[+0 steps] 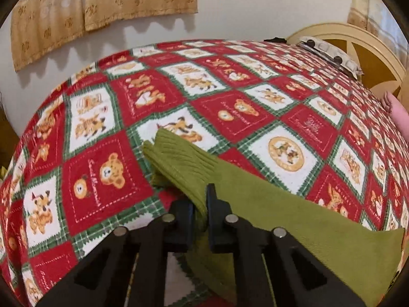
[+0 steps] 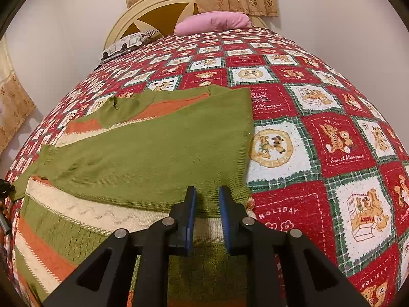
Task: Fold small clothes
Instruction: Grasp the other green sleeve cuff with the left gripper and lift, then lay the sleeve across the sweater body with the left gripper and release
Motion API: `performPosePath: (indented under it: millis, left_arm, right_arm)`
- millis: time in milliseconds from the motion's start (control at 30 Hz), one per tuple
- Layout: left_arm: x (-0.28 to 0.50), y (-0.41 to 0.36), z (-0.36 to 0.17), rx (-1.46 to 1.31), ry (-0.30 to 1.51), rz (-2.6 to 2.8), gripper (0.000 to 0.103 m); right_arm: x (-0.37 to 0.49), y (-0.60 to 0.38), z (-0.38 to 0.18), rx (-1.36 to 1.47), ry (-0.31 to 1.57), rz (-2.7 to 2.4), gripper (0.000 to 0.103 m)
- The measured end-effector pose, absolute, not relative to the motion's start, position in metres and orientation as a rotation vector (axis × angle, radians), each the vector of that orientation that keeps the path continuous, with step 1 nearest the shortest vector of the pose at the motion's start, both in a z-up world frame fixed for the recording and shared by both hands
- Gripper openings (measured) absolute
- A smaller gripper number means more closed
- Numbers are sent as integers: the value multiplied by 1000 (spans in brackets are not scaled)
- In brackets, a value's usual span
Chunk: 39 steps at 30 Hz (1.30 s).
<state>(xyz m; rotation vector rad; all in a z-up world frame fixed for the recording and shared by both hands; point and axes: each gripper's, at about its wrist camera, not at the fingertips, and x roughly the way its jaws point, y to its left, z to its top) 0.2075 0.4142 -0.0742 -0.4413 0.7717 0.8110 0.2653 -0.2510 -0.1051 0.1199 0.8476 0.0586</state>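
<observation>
A green knit sweater [image 2: 153, 148] with orange and cream stripes [image 2: 76, 217] lies on the bed, its plain green back folded over the striped part. In the right wrist view my right gripper [image 2: 207, 194] pinches the near edge of that folded green panel; the knit fills the gap between the blue pads [image 2: 191, 204] and puckers around them. In the left wrist view a ribbed green sleeve [image 1: 179, 158] runs from the quilt down into my left gripper [image 1: 200, 204], which is shut on it. The sweater's body [image 1: 306, 217] stretches off to the right.
The bed is covered with a red, white and green patchwork quilt [image 2: 306, 153]. At the head end are a pink pillow [image 2: 212, 23], a patterned pillow [image 2: 122, 44] and a cream headboard [image 2: 153, 7]. White walls with beige curtains [image 1: 102, 5] stand close around the bed.
</observation>
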Motion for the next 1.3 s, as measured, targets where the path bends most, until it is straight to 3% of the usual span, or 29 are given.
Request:
performPosePath:
  millis: [167,433,633,800,967,1000,1033,1100,1200,1267,1300]
  left_arm:
    - [215,364,-30,-316,656,730,8]
    - [227,182,46,-96,493,318,8]
    - [242,53,14,3,565,58,8]
    - [254,13,-31,57,695,-1,8]
    - [244,33,-45,5,794,-31,22]
    - [238,36,-45,-7,784,-31,40]
    - [227,48,-39,-23,767,-12,68]
    - [211,64,-36,-52,719,12,86]
    - [190,95,-34,-64,656,107,86]
    - [190,116,-40,-98,654,214,86]
    - [192,126,-45,-133,667,249,86]
  right_arm:
    - [265,-251,-105,118,847,58,19]
    - [265,-250,-105,114,847,58,19]
    - [265,-250,-105,116,847,59,19]
    - [265,-250,-105,109,847,57,19]
    - [265,-249,-105,108,850,57,19]
    - [265,-248,-105,106,853,56,19]
    - [266,-248,-104,103,857,54,19]
    - [269,-245,-100,91,877,52,23]
    - [267,-237,-81,145,842,79,28]
    - [263,-222,-66,243,791,178,41]
    - [263,-209,-60,278,777,230,59]
